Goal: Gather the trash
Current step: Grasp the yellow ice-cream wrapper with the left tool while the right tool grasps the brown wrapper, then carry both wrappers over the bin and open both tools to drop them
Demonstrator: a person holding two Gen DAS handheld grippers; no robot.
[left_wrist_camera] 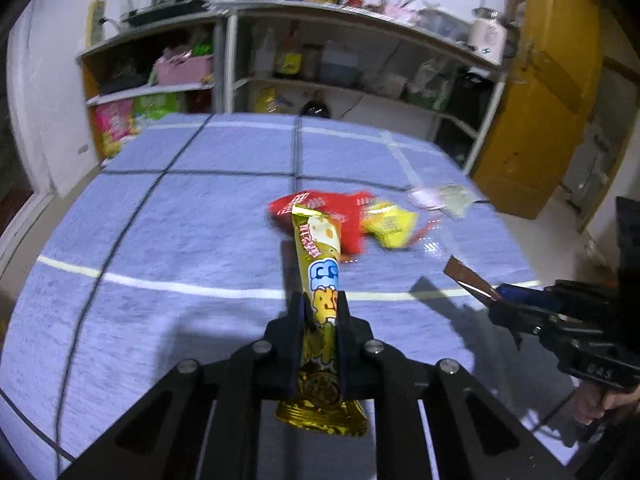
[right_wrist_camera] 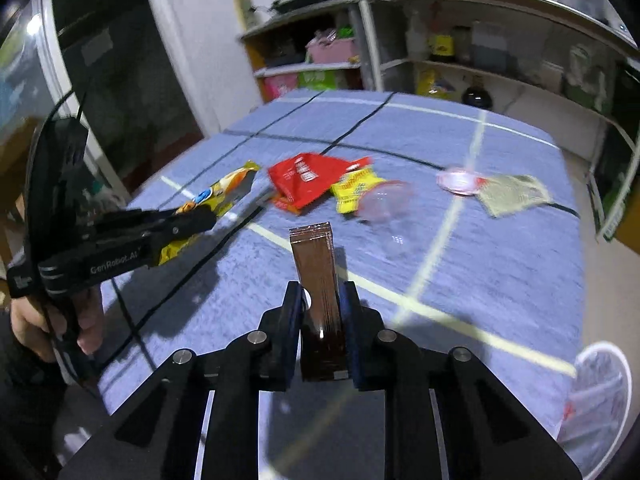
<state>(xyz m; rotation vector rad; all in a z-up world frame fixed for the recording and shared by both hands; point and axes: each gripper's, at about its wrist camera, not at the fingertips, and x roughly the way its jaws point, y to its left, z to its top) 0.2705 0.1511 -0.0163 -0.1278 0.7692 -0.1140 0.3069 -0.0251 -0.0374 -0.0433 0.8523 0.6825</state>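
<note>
My left gripper (left_wrist_camera: pixel 322 300) is shut on a long gold snack wrapper (left_wrist_camera: pixel 320 256) and holds it above the blue tablecloth (left_wrist_camera: pixel 180 240); it also shows in the right wrist view (right_wrist_camera: pixel 224 192). My right gripper (right_wrist_camera: pixel 320 292) is shut on a brown foil wrapper (right_wrist_camera: pixel 316 264), also seen at the right of the left wrist view (left_wrist_camera: pixel 468 276). On the cloth ahead lie a red wrapper (right_wrist_camera: pixel 304 180), a yellow packet (right_wrist_camera: pixel 354 192), a clear plastic cup (right_wrist_camera: pixel 384 204), a pink-white lid (right_wrist_camera: pixel 456 180) and a beige sachet (right_wrist_camera: pixel 512 196).
Open kitchen shelves (left_wrist_camera: pixel 320 64) with pots, bottles and packets stand behind the table. A yellow cabinet (left_wrist_camera: pixel 540 100) is at the right. A white wire basket (right_wrist_camera: pixel 596 396) sits off the table's near right corner.
</note>
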